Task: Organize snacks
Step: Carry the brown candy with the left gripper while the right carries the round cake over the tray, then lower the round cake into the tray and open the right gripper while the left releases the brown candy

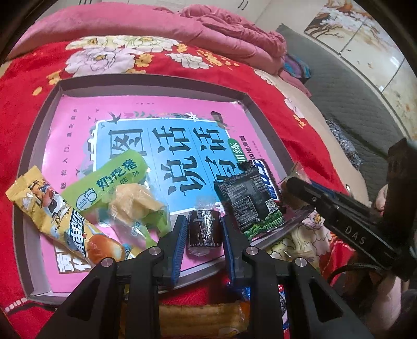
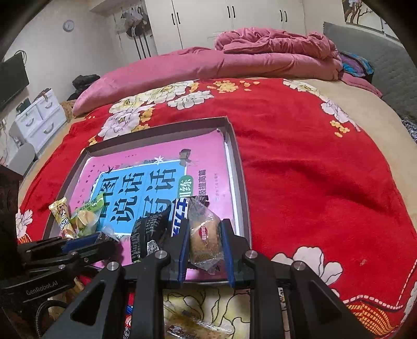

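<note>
Cake between right hand-held gripper fingers

"DAS" on right tongs; "GenRobot.AI" on left tongs; "Milk" on green packet.

My left tongs' camera sits just behind my left gripper and looks forward and down along its two fingers, very close over the near edge of a shallow tray on a red floral blanket. My right tongs' camera rides behind my right gripper the same way, facing across the bed toward white wardrobes, close over the tray's near right corner. Both views share the tray, its pink and blue book cover, the snack packets and the blanket. Each view catches the other tongs at its edge.
</note>
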